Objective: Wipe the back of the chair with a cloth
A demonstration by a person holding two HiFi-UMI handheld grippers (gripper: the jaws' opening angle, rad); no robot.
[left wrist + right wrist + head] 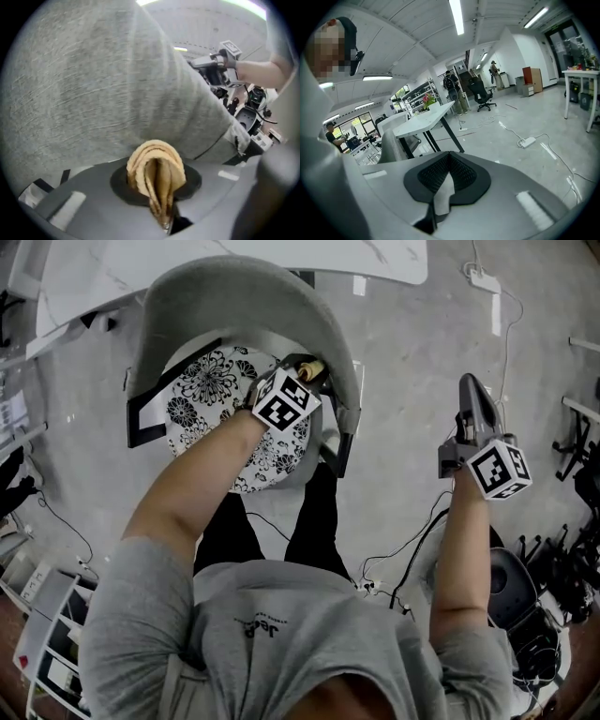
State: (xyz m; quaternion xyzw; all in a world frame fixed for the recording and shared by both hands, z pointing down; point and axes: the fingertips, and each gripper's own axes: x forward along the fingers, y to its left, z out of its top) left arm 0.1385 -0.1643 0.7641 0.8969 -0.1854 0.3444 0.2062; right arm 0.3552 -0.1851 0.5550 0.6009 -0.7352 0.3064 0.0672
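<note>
A grey fabric chair stands below me, its curved back wrapped round a black-and-white floral seat cushion. My left gripper is shut on a folded tan cloth at the inner right side of the chair back. In the left gripper view the cloth bulges out between the jaws of the left gripper, close to the grey back. My right gripper is held off to the right over the floor, away from the chair. Its jaws are shut with nothing between them.
A white table stands just behind the chair. A power strip and cables lie on the grey floor to the right. A black chair base is at the lower right and shelving at the lower left. People stand far off.
</note>
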